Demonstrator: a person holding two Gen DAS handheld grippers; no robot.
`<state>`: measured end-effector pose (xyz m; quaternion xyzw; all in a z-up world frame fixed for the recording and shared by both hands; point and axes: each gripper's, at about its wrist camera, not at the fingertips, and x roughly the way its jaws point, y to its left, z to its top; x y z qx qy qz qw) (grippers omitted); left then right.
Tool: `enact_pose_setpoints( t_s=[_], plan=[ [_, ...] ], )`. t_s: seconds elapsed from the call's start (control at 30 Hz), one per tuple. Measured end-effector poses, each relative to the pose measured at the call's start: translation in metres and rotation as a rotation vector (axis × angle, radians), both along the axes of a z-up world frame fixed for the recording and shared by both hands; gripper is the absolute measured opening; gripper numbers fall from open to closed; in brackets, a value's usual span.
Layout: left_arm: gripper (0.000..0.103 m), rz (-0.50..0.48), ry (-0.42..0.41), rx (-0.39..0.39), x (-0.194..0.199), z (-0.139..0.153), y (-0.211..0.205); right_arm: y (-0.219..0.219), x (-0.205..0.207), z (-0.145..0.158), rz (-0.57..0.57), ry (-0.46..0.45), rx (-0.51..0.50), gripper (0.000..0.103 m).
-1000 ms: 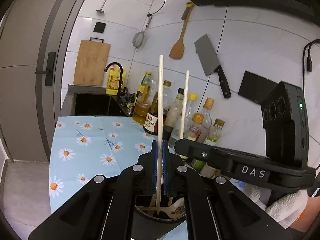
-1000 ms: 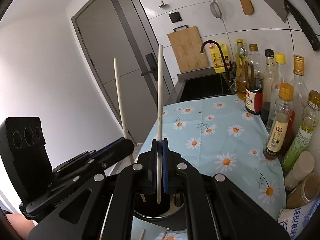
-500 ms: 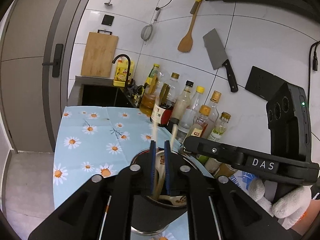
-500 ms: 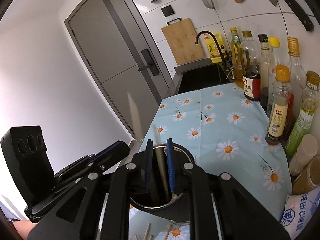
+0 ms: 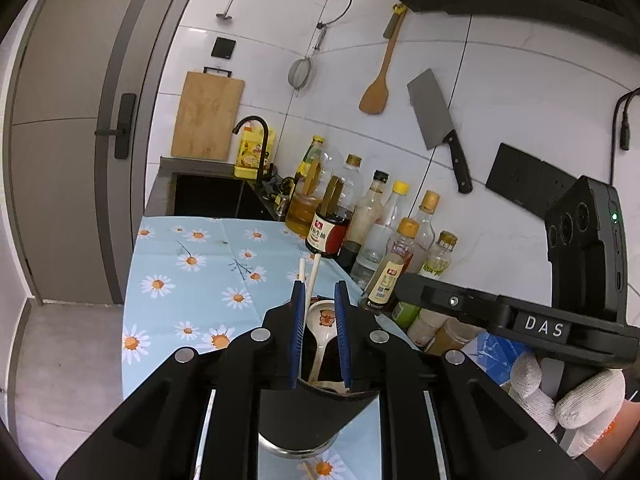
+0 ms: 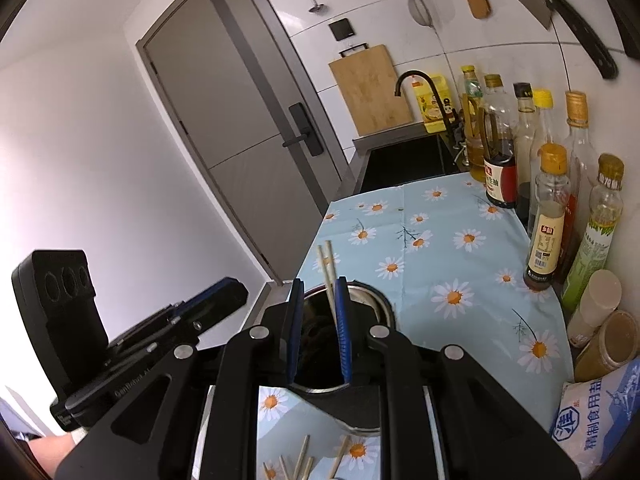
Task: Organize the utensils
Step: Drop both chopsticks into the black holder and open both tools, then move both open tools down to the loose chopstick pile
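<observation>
Left wrist view: two pale chopsticks (image 5: pixel 310 280) stand in the dark utensil holder (image 5: pixel 298 420), their tops leaning together and rising between the blue pads of the left gripper (image 5: pixel 320 292). That gripper's jaws are spread apart with a clear gap, and neither pad seems to press on the sticks, though the nearer stick runs very close to the left pad. A white ceramic spoon (image 5: pixel 325 324) with a small printed figure on its bowl also sits in the holder, just beside the chopsticks and between the same pads. The holder stands on a light blue daisy-print tablecloth (image 5: pixel 180 272), directly below the gripper. To the right, the right gripper's body is held in a white-gloved hand (image 5: pixel 560 396).

In the right wrist view the same chopsticks (image 6: pixel 326 272) rise out of the holder (image 6: pixel 360 360) and pass up between the pads of the right gripper (image 6: pixel 320 300), which is likewise parted and gripping nothing; the sticks lie close to its right pad. The holder's metal rim shows just beyond the fingertips. Several loose wooden chopsticks (image 6: pixel 304 460) lie on the tablecloth (image 6: pixel 440 248) near the bottom edge, in front of the holder. A row of condiment bottles (image 6: pixel 548 216) lines the wall side of the counter, with a bag of salt (image 6: pixel 600 416) at the near end. Beyond the cloth are the black sink (image 6: pixel 408 160) and a wooden cutting board (image 6: pixel 370 88) against the tiled wall
</observation>
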<state>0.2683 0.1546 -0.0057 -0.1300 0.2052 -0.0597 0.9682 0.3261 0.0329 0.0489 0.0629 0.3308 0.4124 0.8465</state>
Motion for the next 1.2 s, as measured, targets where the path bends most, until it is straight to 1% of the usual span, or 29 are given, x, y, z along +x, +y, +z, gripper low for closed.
enact_pose_setpoints(
  t_s=[0.03,0.1,0.13,0.2,0.23,0.33,0.5,0.53,0.57,0.6,0.63,0.7,0.83,0.93,1.0,1.13,1.2],
  plan=[
    [0.014,-0.015,0.003,0.010,-0.005,0.003,-0.002,-0.001,-0.003,0.002,0.007,-0.006,-0.006,0.017],
    [0.014,-0.025,0.002,0.041,-0.016,0.007,-0.007,-0.001,-0.014,0.009,0.035,-0.046,-0.053,0.017],
    [0.014,-0.032,0.010,0.039,-0.021,0.008,-0.007,-0.001,-0.019,0.012,0.050,-0.059,-0.068,0.017],
    [0.016,-0.043,0.037,0.001,-0.029,0.008,-0.004,-0.001,-0.028,0.018,0.079,-0.074,-0.099,0.017],
    [0.021,-0.046,0.045,-0.023,-0.034,0.008,-0.002,-0.001,-0.032,0.019,0.094,-0.075,-0.111,0.017],
    [0.022,-0.016,0.063,-0.034,-0.049,0.006,0.000,0.003,-0.046,0.021,0.143,-0.083,-0.151,0.017],
    [0.022,0.022,0.114,-0.089,-0.075,-0.005,0.004,0.017,-0.071,0.011,0.241,-0.111,-0.242,0.018],
    [0.022,0.036,0.139,-0.111,-0.082,-0.009,0.005,0.018,-0.075,0.007,0.248,-0.120,-0.261,0.021],
    [0.022,0.052,0.164,-0.120,-0.086,-0.013,0.007,0.022,-0.080,0.002,0.268,-0.129,-0.289,0.023],
    [0.022,0.093,0.204,-0.124,-0.093,-0.020,0.007,0.024,-0.083,-0.003,0.294,-0.128,-0.304,0.023],
    [0.022,0.115,0.219,-0.130,-0.097,-0.024,0.007,0.027,-0.085,-0.008,0.316,-0.125,-0.319,0.023],
    [0.022,0.161,0.248,-0.169,-0.113,-0.036,0.009,0.036,-0.091,-0.023,0.380,-0.110,-0.382,0.023],
    [0.022,0.236,0.307,-0.259,-0.138,-0.060,0.011,0.047,-0.098,-0.046,0.479,-0.040,-0.454,0.023],
    [0.022,0.280,0.345,-0.307,-0.154,-0.077,0.007,0.053,-0.105,-0.064,0.536,-0.008,-0.515,0.023],
    [0.022,0.314,0.372,-0.341,-0.163,-0.090,0.005,0.056,-0.108,-0.076,0.568,0.022,-0.555,0.023],
    [0.022,0.350,0.403,-0.404,-0.176,-0.108,-0.001,0.065,-0.113,-0.102,0.630,0.108,-0.624,0.023],
    [0.022,0.364,0.421,-0.419,-0.179,-0.115,-0.005,0.069,-0.112,-0.114,0.639,0.150,-0.663,0.023]
  ],
)
